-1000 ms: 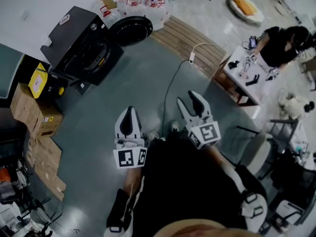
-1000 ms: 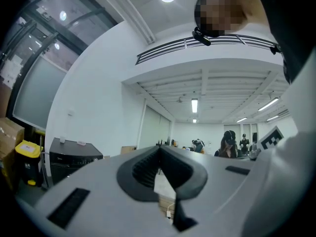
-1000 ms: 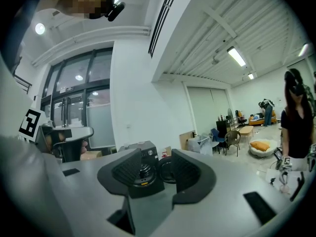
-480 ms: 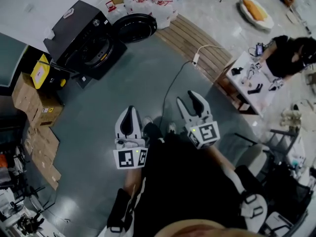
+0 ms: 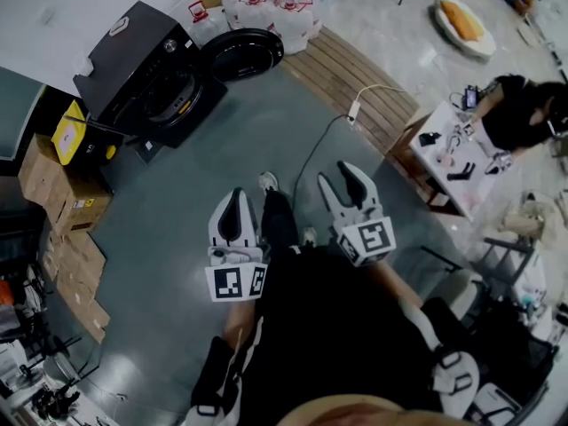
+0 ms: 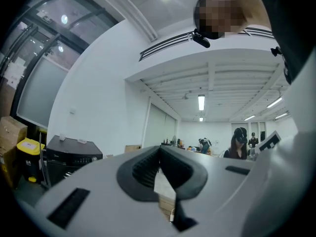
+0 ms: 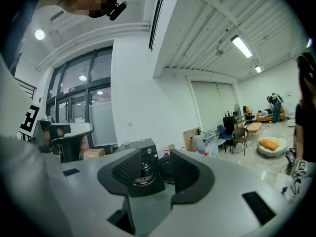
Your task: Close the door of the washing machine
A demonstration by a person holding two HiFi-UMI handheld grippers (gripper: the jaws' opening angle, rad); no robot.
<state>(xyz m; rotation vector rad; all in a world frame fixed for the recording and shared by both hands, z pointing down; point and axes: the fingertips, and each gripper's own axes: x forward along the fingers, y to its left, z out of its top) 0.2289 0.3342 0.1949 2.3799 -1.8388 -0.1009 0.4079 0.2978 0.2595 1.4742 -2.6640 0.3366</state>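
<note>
Head view first: black front-loading washing machine point(image 5: 146, 78) at upper left, well apart from both tools, its round door point(image 5: 240, 56) swung wide open to the right of the drum, close by a cluster of white jugs point(image 5: 259, 7) and a slatted wooden platform point(image 5: 348, 71). Left gripper point(image 5: 236, 201) and right gripper point(image 5: 339, 180) held low before the body over grey floor point(image 5: 177, 238), neither anywhere near the machine. Left gripper view next: pads pressed together at the tips, nothing caught between them, the machine small at the left edge. Right gripper view last: jaws spread apart and empty, the machine and its open door framed far off in the gap. Judged for handling: a rigid, hinged door, probably fairly heavy with a glass bowl, though too small here to be sure; likely free-swinging up to the latch. Best not clamped at all: push with a closed tip or a jaw flank on the rim farthest from the hinge, then press firmly until latched. Approach to the machine not yet made.
</note>
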